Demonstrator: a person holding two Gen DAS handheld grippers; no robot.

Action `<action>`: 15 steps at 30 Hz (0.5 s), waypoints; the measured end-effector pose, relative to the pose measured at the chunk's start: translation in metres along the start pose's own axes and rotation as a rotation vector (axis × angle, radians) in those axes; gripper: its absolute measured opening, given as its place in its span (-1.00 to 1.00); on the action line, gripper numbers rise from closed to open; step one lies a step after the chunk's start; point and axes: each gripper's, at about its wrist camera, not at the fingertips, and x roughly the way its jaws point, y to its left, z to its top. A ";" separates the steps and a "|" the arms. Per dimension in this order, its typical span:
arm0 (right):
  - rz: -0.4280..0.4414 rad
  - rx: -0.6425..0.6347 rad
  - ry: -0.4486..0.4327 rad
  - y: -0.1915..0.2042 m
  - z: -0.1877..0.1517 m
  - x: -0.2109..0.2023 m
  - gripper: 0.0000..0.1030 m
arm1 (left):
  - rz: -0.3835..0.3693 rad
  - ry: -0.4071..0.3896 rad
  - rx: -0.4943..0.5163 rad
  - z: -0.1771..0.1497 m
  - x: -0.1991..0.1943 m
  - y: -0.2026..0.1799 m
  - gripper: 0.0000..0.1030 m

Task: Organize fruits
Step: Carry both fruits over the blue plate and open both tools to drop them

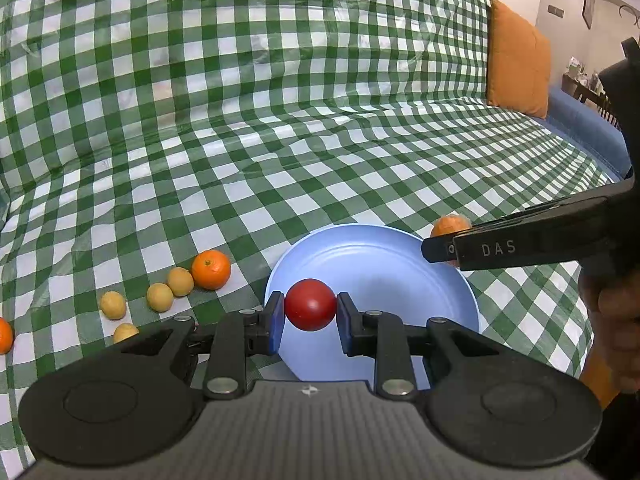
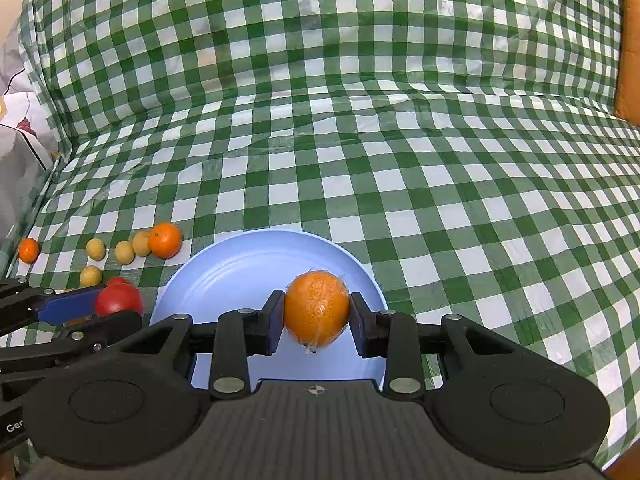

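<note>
Right now the red fruit (image 1: pixel 310 310) sits pinched between the blue pads of the left gripper (image 1: pixel 310 312), held over the near left rim of the blue plate (image 1: pixel 384 264). The right gripper (image 2: pixel 317 312) is clamped on a plastic-wrapped orange (image 2: pixel 317 309) and holds it above the plate's middle. Apart from these two the plate looks bare, though the grippers hide its near part. The plate rests on a green-and-white checked cloth (image 1: pixel 280 120) spread over a couch. To the plate's left on the cloth lie a bigger orange (image 1: pixel 211 269), touching a row of small yellow fruits (image 1: pixel 160 297), with one more yellow fruit (image 1: pixel 125 332) nearer and another orange (image 1: pixel 5 335) toward the cloth's left edge. An orange cushion (image 1: pixel 518 60) stands at the far right corner.
</note>
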 end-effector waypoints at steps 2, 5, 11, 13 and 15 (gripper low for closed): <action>-0.001 -0.008 0.000 0.002 0.000 0.001 -0.31 | -0.003 0.001 0.004 0.001 0.002 -0.002 -0.41; -0.004 -0.023 0.002 0.003 0.000 0.002 -0.31 | -0.008 0.003 0.020 0.001 0.005 -0.006 -0.41; -0.008 -0.030 0.005 0.000 0.001 0.003 -0.31 | -0.017 0.004 0.034 0.001 0.007 -0.009 -0.41; -0.009 -0.030 0.005 -0.001 0.001 0.002 -0.31 | -0.016 0.003 0.033 0.001 0.007 -0.010 -0.41; -0.010 -0.031 0.006 0.000 0.001 0.003 -0.31 | -0.018 0.001 0.033 0.001 0.007 -0.011 -0.41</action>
